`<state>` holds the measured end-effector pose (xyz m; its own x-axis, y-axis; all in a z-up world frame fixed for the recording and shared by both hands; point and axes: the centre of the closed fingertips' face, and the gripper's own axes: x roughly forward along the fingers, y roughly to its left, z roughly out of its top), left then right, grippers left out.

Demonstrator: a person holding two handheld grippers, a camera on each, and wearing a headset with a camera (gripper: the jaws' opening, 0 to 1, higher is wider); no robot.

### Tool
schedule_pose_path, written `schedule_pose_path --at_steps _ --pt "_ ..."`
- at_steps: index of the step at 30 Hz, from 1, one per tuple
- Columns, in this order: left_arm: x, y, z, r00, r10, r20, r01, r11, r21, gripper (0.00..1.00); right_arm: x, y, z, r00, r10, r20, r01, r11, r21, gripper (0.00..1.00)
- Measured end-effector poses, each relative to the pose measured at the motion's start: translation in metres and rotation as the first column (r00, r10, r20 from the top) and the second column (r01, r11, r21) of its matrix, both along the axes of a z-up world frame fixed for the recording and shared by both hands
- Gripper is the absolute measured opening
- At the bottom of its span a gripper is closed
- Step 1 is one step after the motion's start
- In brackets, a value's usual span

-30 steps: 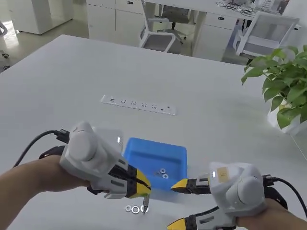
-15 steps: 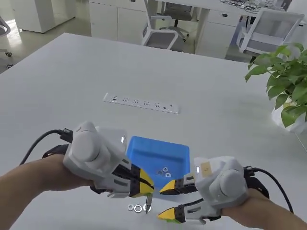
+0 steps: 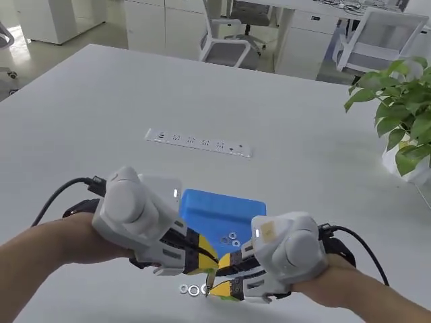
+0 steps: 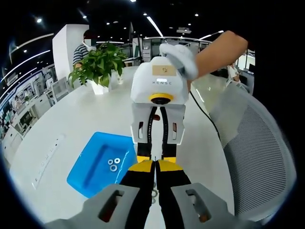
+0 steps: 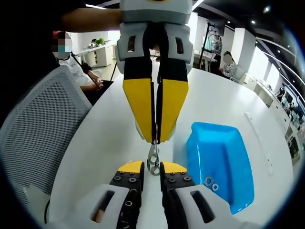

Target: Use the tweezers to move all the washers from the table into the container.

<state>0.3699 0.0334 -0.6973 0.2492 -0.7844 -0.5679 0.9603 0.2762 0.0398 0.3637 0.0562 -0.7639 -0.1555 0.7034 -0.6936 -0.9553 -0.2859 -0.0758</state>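
**Tweezers down at the loose washers, both grippers beside the container**

Head view: the blue container [image 3: 217, 207] sits on the white table [image 3: 101, 94], with a few stored washers [image 3: 230, 239] inside near its front wall. Three loose washers [image 3: 193, 290] lie in a short row on the table just in front of the container. The left gripper [image 3: 205, 260] comes in from the container's left. Its jaws are pressed together on the tweezers [image 3: 209, 277], which point down with their tip just beside the row's right end. The right gripper [image 3: 225, 288] reaches in from the container's right, its jaws low by the tweezers' tip. A power strip [image 3: 199, 143] lies well behind the container, and a plant [image 3: 401, 94] stands far off to its right.

Left gripper view: the left gripper's yellow-tipped jaws meet with no gap, just right of the container. The right gripper faces them head on. A mesh chair [image 4: 257, 157] stands on the side away from the container.

Right gripper view: the right gripper's jaws stand a narrow gap apart, one on each side of the tweezers' tip, left of the container. I cannot tell whether they press on it, nor whether the tip holds a washer. The left gripper's jaws clamp the tweezers higher up.
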Motion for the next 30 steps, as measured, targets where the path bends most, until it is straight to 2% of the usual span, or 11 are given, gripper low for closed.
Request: schedule_pose_path --at_steps 9,21,23,30 --pt "0.0006 0.0016 -0.0006 1.000 0.008 -0.008 -0.008 1.000 0.000 0.05 -0.0004 0.0039 -0.0062 0.999 0.023 0.023 -0.022 0.999 -0.025 0.11" --pt "0.0028 0.0011 -0.0018 1.000 0.020 -0.006 -0.020 1.000 0.009 0.05 0.0005 0.0031 -0.0082 1.000 0.004 0.007 -0.004 0.999 -0.049 0.09" --pt "0.0035 0.0009 -0.0018 1.000 0.021 0.004 -0.021 1.000 0.017 0.05 0.0009 0.0031 -0.0082 1.000 -0.002 0.005 0.002 0.999 -0.047 0.08" --pt "0.0032 0.0005 -0.0022 1.000 0.030 -0.004 -0.030 0.999 0.019 0.06 0.0004 0.0029 -0.0078 1.000 -0.007 -0.001 0.007 0.999 -0.047 0.08"
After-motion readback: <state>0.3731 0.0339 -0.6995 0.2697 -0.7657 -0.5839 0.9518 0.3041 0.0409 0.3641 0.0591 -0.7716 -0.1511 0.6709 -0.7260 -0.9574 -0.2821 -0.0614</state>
